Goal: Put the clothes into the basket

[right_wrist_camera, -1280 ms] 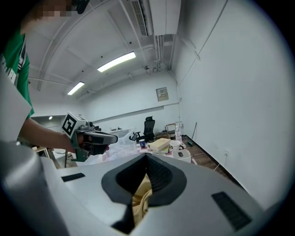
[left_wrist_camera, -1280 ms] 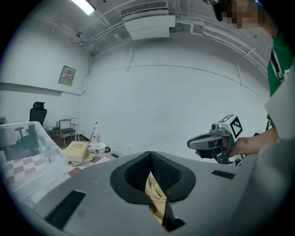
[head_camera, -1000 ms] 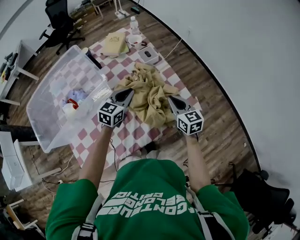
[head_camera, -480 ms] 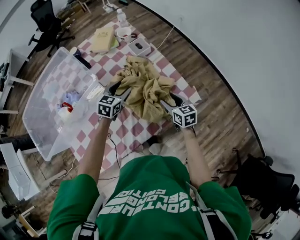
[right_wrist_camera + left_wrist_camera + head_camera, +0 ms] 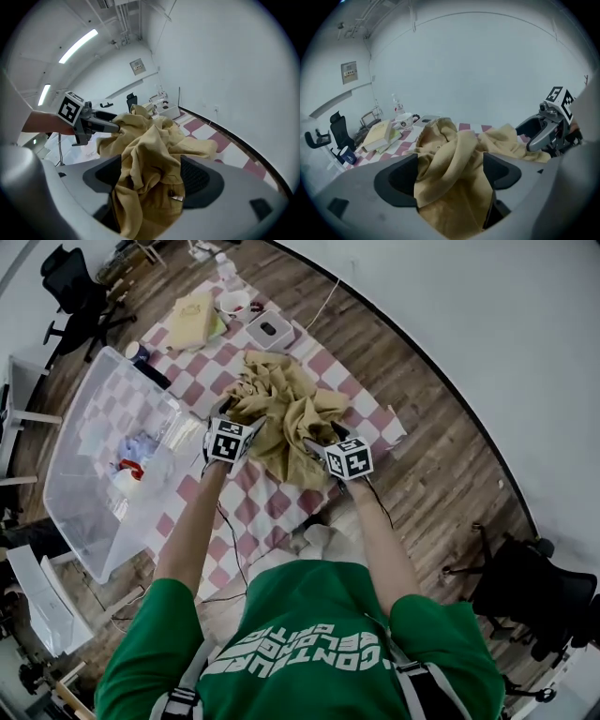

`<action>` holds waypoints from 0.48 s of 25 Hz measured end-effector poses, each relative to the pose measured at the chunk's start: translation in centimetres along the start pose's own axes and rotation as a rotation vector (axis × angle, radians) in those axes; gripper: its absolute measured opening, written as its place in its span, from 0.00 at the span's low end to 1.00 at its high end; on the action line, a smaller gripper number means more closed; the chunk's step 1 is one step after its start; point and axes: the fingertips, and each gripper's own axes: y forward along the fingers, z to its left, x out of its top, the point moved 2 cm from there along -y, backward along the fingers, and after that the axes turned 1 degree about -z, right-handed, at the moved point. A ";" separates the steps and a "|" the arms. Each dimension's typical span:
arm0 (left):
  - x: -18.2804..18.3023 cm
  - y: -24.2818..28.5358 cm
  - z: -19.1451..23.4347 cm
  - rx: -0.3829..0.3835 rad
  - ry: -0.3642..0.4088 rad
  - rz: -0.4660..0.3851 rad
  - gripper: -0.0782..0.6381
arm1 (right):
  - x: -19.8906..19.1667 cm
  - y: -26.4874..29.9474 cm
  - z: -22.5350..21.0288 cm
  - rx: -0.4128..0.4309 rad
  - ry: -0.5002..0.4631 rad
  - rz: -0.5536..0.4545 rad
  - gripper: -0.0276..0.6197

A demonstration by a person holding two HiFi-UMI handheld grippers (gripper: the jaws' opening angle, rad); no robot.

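A crumpled mustard-yellow garment (image 5: 286, 413) lies on a red-and-white checked cloth (image 5: 281, 502) on the floor. My left gripper (image 5: 228, 413) is pushed into its left side, and my right gripper (image 5: 317, 446) into its near right side. Both sets of jaws have just been opening and stand wide. In the left gripper view, folds of the garment (image 5: 454, 159) fill the gap of the left gripper (image 5: 450, 176). The right gripper view shows the garment (image 5: 150, 150) bunched inside the right gripper (image 5: 150, 178). The clear plastic basket (image 5: 94, 418) stands to the left.
A few small items (image 5: 131, 460) lie in the basket. At the cloth's far end are a book (image 5: 192, 320), a cup (image 5: 232, 303), a grey box (image 5: 269, 330) and a bottle (image 5: 223, 268). A white wall curves along the right. Office chairs (image 5: 80, 287) stand around.
Both grippers have come down from above the checked cloth into the garment. Their jaws have gone from shut to wide apart, with cloth now between them.
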 end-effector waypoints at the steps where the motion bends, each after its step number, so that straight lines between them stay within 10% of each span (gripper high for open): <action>1: -0.4 0.7 0.2 -0.011 0.002 0.019 0.69 | -0.2 1.0 -0.1 -0.003 0.003 0.014 0.62; 12: -3.8 5.9 -0.4 -0.128 -0.022 0.024 0.69 | -2.2 7.4 -0.7 -0.019 0.020 0.106 0.62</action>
